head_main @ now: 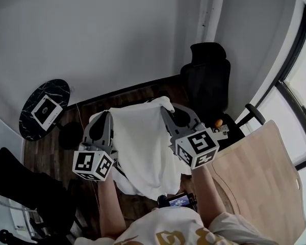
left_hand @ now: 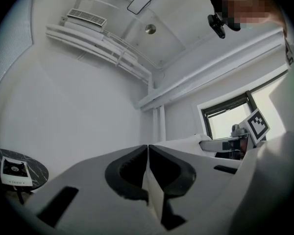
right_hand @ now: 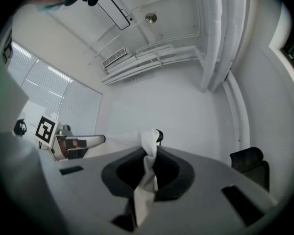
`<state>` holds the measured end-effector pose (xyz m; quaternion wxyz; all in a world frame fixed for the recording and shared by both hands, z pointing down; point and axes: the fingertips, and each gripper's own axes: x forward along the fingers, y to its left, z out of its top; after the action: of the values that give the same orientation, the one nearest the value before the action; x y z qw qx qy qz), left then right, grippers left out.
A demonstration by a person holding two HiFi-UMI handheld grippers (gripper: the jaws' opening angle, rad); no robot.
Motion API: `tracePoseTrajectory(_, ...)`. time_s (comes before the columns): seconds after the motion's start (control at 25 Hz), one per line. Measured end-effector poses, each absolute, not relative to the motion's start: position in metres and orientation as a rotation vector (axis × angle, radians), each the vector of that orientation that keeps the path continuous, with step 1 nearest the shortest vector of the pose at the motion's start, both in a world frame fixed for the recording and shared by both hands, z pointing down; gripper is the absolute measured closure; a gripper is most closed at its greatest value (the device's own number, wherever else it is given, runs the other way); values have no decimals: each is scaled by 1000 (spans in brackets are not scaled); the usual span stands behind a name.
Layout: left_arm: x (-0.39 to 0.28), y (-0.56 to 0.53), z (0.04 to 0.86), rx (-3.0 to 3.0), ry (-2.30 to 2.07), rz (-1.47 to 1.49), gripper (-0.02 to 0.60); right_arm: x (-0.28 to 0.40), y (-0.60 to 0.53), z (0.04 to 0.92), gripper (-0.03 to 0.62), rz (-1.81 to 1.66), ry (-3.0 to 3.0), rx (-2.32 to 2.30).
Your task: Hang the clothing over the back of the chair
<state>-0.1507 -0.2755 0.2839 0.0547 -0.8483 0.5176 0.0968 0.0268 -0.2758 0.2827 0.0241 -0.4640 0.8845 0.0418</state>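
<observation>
**Cloth held up by two corners, chair bare**

In the head view a dark wood floor [head_main: 143, 93] runs up to a plain pale wall [head_main: 107, 29]. A pale wood desk [head_main: 260, 172] fills the lower right. The black chair [head_main: 206, 80] stands beyond it against the wall, its back upright with nothing on it.

The white cloth [head_main: 143, 147] is in the air in front of the person. It is stretched between the two grippers along its top edge and hangs down from there. It is near the chair but not on it.

A round black side table [head_main: 44, 108] stands well apart at the left, with a white card on top.

The left gripper [head_main: 106, 117] has its jaws pressed together on a thin fold of cloth [left_hand: 154, 195]. The right gripper [head_main: 166, 111] is likewise clamped on a bunched corner [right_hand: 147, 180], which pokes out past the jaw tips.

A small orange thing [head_main: 219, 122], too small to identify, lies by the desk's far edge.
</observation>
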Motion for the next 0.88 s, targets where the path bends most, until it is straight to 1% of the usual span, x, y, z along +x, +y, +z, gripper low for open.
tracePoseTrajectory(0.12, -153, -301, 299, -2583, 1598, 229, 554, 24, -306, 302, 563, 97, 2790, -1436)
tracePoseTrajectory(0.48, -154, -367, 378, -2697, 1651, 5, 554, 20, -372, 377, 562, -64, 2946, -1439)
tracePoseTrajectory(0.76, -151, -398, 454, -2842, 1637, -321, 554, 15, -405, 452, 557, -220, 3148, -1364)
tracePoseTrajectory(0.88, -144, -404, 479, -2881, 1535, -503, 554, 6, -407, 476, 557, -330, 3235, -1224)
